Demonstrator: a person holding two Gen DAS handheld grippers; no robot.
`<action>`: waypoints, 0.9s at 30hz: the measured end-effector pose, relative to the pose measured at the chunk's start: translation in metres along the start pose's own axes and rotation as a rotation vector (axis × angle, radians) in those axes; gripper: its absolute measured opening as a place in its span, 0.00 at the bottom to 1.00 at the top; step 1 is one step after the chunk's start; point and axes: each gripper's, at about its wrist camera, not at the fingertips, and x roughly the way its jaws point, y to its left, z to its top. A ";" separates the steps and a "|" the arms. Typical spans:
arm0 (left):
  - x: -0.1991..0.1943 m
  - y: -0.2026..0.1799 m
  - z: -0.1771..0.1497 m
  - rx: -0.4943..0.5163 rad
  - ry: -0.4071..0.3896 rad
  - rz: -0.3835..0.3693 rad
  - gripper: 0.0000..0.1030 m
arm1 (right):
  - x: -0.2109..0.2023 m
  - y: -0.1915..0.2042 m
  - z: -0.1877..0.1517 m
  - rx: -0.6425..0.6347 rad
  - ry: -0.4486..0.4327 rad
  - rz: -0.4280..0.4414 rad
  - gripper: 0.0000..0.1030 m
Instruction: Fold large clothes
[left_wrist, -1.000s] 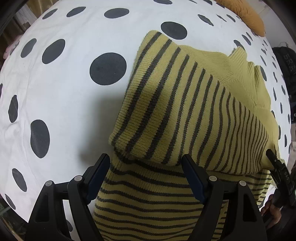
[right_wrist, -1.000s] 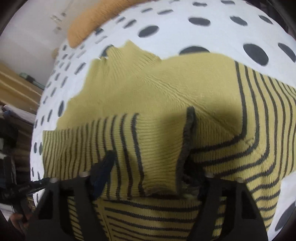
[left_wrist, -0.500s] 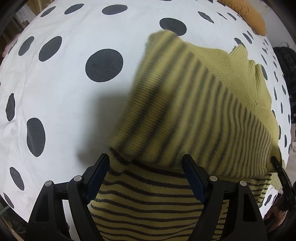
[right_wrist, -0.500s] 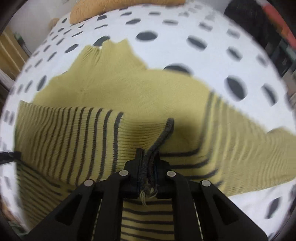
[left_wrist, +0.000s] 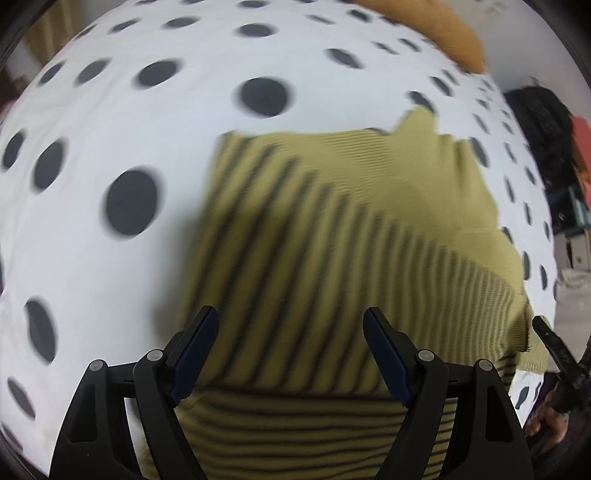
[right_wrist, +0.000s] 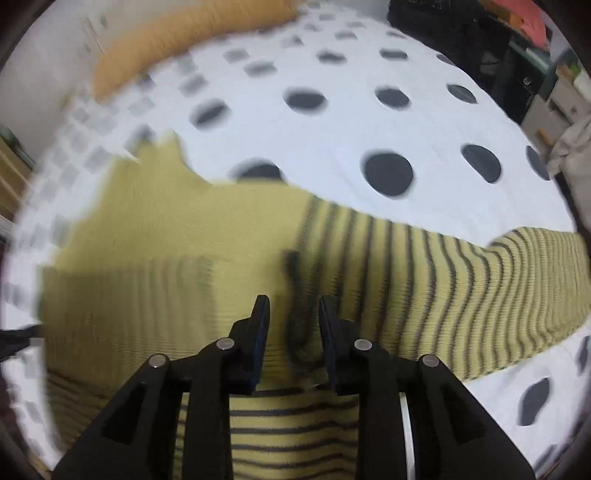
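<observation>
- Striped yellow-green sweater (left_wrist: 332, 229) spread on dotted bedsheet (left_wrist: 110, 110), sleeves folded in, collar at 1 o'clock.
- Left claw (left_wrist: 290, 350) fingers wide apart over sweater, gripping nothing.
- Right claw (right_wrist: 293, 325) part-way apart, dark cuff (right_wrist: 295, 291) between fingers, contact unclear from blur.
- Orange cushion (right_wrist: 177, 40) at 11 o'clock.

sweater (left_wrist: 332, 236) | olive-yellow knit, dark stripes, plain upper part | lying flat on my polka-dot bed (left_wrist: 147, 122) | one striped sleeve (right_wrist: 461, 280) stretched sideways | other sleeve folded over the body
</observation>
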 end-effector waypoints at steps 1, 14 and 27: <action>0.006 -0.011 0.005 0.024 -0.003 -0.002 0.77 | -0.003 0.004 0.000 0.011 0.003 0.066 0.27; 0.062 -0.033 0.026 0.156 0.049 0.202 0.82 | 0.040 0.018 -0.011 -0.124 0.154 -0.036 0.28; 0.083 -0.045 0.028 0.148 0.066 0.241 0.95 | -0.070 -0.219 -0.043 0.405 -0.046 -0.168 0.95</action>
